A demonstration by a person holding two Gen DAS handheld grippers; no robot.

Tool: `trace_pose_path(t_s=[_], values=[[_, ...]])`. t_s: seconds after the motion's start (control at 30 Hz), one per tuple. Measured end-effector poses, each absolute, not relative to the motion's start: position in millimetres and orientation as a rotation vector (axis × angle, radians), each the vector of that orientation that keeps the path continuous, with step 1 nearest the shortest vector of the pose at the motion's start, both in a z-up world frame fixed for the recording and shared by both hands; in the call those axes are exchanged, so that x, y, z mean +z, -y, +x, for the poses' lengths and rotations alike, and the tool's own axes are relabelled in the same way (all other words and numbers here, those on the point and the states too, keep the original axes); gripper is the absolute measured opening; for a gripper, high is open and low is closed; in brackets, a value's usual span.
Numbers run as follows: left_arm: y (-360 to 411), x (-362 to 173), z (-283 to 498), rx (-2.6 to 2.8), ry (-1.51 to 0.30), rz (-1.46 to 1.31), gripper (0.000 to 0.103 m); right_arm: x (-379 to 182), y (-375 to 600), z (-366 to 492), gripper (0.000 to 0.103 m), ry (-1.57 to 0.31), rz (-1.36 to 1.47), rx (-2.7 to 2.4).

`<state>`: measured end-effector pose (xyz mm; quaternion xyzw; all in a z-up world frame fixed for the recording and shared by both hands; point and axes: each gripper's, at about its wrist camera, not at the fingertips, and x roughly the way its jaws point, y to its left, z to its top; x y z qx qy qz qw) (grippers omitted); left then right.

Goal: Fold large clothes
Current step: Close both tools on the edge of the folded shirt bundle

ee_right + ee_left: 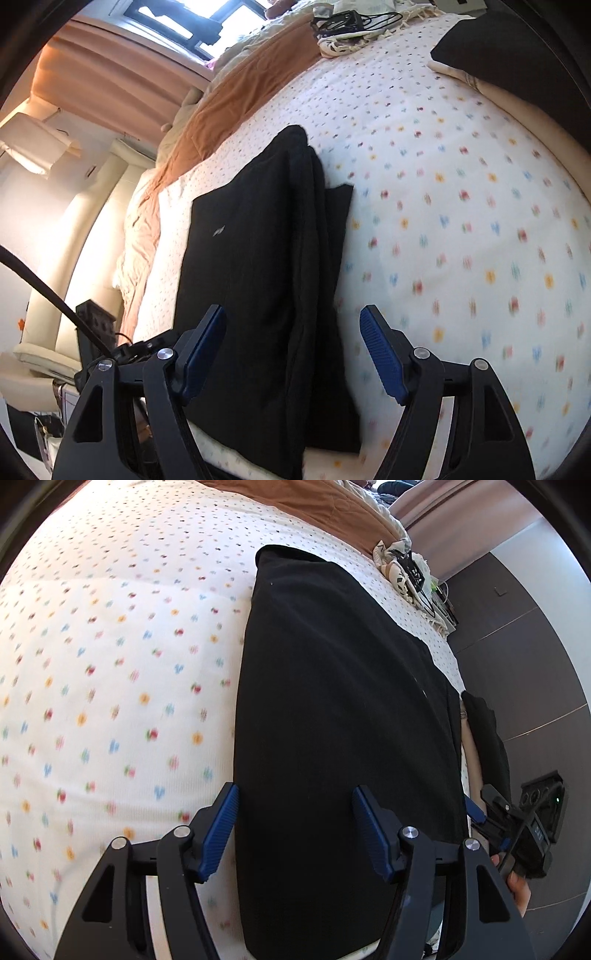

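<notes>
1. Black garment [340, 720] lies on the dotted bedsheet [110, 664] near the bed edge, already a long narrow strip w/ stacked layers.
2. Left gripper [293, 830]: jaws apart, nothing pinched.
3. Right gripper [291, 350]: jaws apart too, hovering over cloth.
4. Prob. left: fold strip crosswise, tidy up.

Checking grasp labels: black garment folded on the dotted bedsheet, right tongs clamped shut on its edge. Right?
Not quite. The right tongs are open, not clamped: the right wrist view shows both blue pads spread apart with nothing pinched. The rest holds: the black garment lies folded on the dotted bedsheet.
</notes>
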<state>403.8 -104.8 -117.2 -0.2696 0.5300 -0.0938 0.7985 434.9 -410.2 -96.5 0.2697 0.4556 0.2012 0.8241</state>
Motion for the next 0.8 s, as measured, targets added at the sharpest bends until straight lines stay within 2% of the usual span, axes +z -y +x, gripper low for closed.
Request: trace_pose_path(t_s=[0.5, 0.8], values=[[88.4, -133.6, 489.6, -0.221, -1.121, -0.644, 0.064, -144.9, 393.2, 538.8, 0.073, -1.097, 0.712, 0.573], [122.4, -112.0, 508.2, -0.234, -1.111, -0.449, 0.064, -157.8, 375.4, 581.2, 0.073, -1.146, 0.753, 0.647]])
